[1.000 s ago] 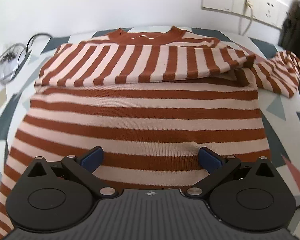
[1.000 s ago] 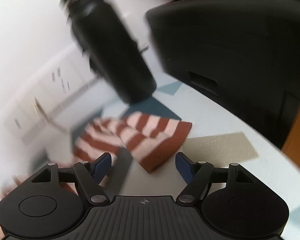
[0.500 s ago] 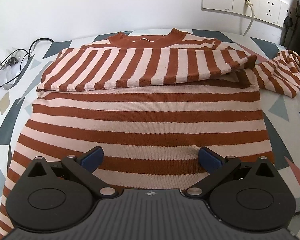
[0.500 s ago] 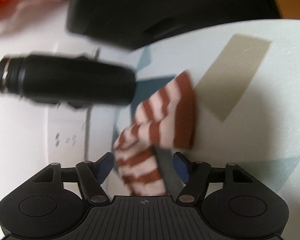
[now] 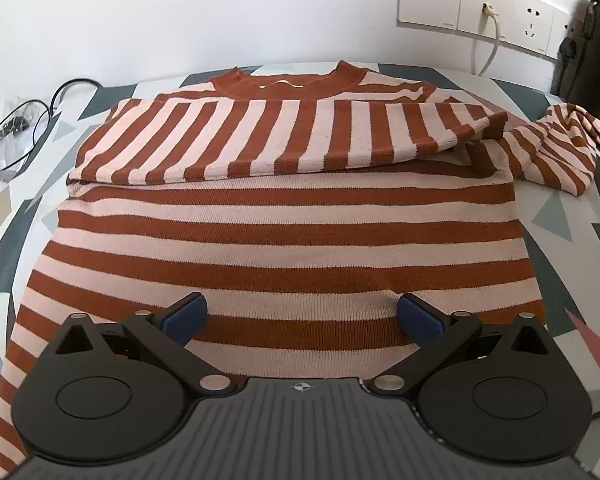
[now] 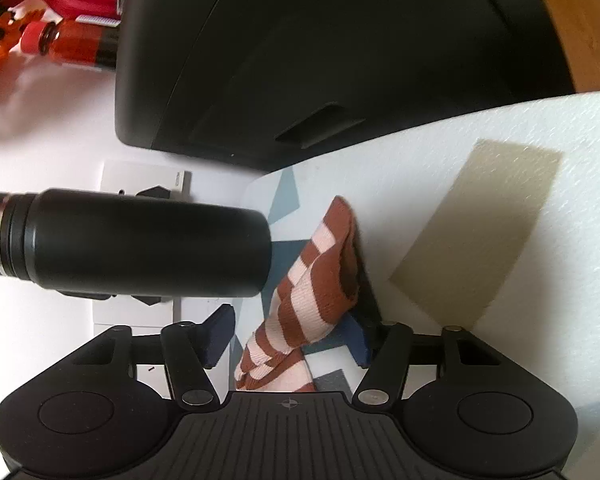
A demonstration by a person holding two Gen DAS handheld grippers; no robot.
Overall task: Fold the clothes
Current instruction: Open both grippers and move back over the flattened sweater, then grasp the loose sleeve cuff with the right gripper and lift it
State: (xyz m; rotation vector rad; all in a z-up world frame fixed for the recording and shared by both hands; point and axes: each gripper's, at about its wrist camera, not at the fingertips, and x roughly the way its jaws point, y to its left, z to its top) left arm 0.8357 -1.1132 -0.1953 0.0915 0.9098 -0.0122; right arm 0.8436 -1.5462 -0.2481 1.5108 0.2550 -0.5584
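Observation:
A rust-and-cream striped sweater point(image 5: 284, 232) lies flat on the patterned table, collar at the far side. One sleeve point(image 5: 284, 140) is folded across its chest. The other sleeve point(image 5: 556, 152) trails off to the right. My left gripper point(image 5: 300, 316) is open and hovers over the sweater's lower hem, empty. In the right wrist view, rolled sideways, the cuff end of the trailing sleeve point(image 6: 316, 288) lies between the wide-apart fingers of my right gripper point(image 6: 292, 340), which is open around it.
A black bottle point(image 6: 132, 244) stands beside the cuff, close to the right gripper. A large black object point(image 6: 340, 48) sits behind it. Wall sockets point(image 5: 480, 8) with a white cable are at the back right. Cables point(image 5: 20, 132) lie at the table's left.
The right gripper has rolled sideways and closed in on the sleeve cuff, which now sits between its fingers. The left gripper has drawn back slightly over the hem.

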